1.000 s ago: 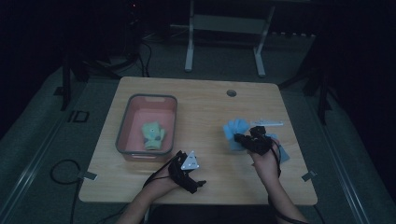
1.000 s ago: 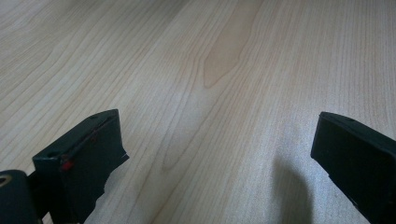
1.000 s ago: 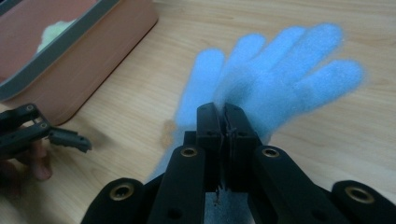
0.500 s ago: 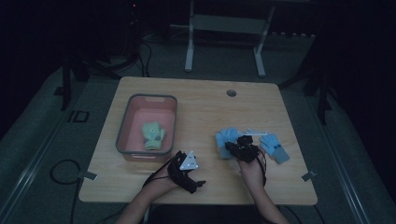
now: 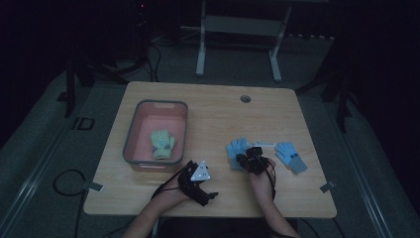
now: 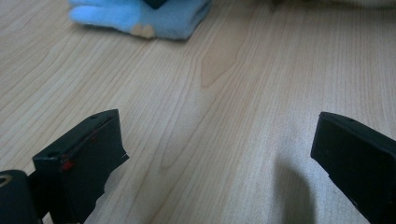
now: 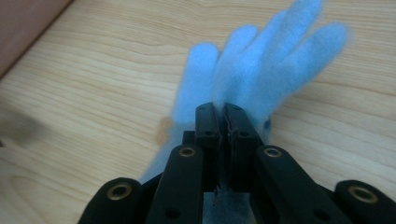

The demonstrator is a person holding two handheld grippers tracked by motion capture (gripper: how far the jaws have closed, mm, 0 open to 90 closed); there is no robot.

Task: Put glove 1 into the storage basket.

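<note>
The right gripper (image 5: 249,157) sits on a light blue glove (image 5: 236,150) near the middle of the wooden table (image 5: 218,114). In the right gripper view its 2 jaws are pressed together with the glove's fabric pinched between them, and the glove's fingers (image 7: 280,56) fan out beyond the tips. A 2nd blue glove (image 5: 290,155) lies flat to the right of this gripper, apart from it.

The left gripper (image 5: 210,191) rests low over bare wood at the table's near edge, left of the right one. In the left gripper view its jaws stand wide apart with nothing between them, and the pinched glove (image 6: 140,16) lies well ahead.

Farther left of both tools, a grey-rimmed bin (image 5: 131,134) with a pink inside holds a pale green glove (image 5: 162,143).
</note>
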